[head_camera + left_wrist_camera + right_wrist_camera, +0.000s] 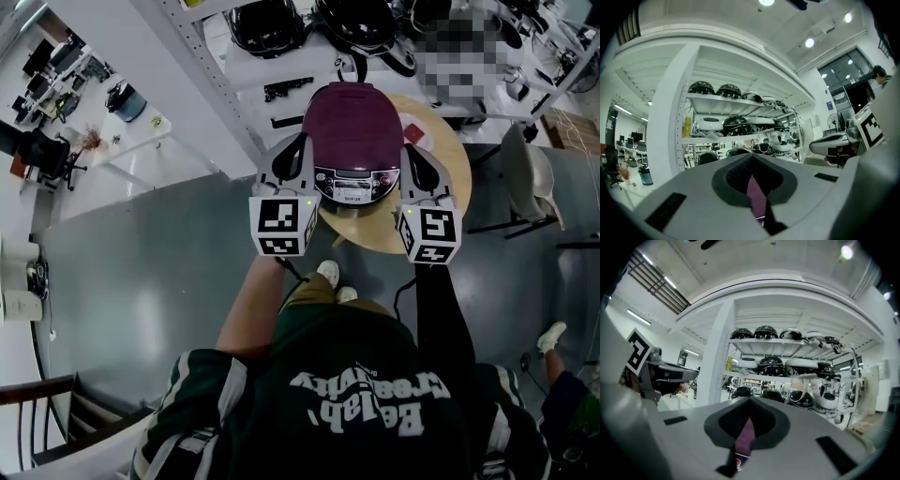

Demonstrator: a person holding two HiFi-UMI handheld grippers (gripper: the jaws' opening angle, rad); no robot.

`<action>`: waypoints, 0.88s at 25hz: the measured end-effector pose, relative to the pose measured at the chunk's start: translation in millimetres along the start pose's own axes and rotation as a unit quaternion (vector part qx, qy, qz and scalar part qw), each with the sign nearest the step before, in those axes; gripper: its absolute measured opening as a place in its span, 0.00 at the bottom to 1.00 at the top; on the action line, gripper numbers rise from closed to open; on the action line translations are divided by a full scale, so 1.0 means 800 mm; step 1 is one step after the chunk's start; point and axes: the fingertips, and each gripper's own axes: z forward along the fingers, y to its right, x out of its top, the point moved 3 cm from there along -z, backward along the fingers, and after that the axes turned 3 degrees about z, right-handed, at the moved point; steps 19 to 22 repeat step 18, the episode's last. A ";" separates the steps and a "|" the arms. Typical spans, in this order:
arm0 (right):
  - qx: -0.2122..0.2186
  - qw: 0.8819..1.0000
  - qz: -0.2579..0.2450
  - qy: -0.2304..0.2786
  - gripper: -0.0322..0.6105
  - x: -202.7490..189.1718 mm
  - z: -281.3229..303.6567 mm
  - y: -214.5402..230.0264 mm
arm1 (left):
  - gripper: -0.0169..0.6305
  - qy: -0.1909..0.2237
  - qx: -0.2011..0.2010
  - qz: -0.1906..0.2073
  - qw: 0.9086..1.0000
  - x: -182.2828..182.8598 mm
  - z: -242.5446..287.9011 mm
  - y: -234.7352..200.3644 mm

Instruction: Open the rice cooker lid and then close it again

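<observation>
The rice cooker stands on a small round wooden table. Its maroon lid is down and its control panel faces me. My left gripper hangs close by the cooker's left side and my right gripper close by its right side; I cannot tell whether either touches it. Both are shut, with nothing held. In the left gripper view the gripper shows jaw tips that meet, and a maroon sliver of the cooker shows through the slit below. The right gripper looks the same, over the cooker.
White shelving loaded with several black and white helmets stands just behind the table. A grey chair is at the table's right. A bystander's shoe shows on the grey floor at the right. Desks lie far left.
</observation>
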 end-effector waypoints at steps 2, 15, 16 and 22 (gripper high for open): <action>0.000 1.000 -0.006 0.001 0.06 0.000 -0.002 -0.002 | 0.02 -0.001 -0.001 0.002 1.000 -0.002 -0.002 0.001; 0.000 1.000 -0.017 0.009 0.05 0.008 -0.011 -0.004 | 0.02 -0.007 -0.005 0.001 1.000 -0.005 -0.010 0.008; 0.000 1.000 -0.017 0.010 0.06 0.008 -0.013 -0.004 | 0.02 -0.008 -0.006 0.002 1.000 -0.006 -0.011 0.010; 0.000 1.000 -0.018 0.011 0.06 0.009 -0.015 -0.005 | 0.02 -0.010 -0.009 0.004 1.000 -0.007 -0.013 0.013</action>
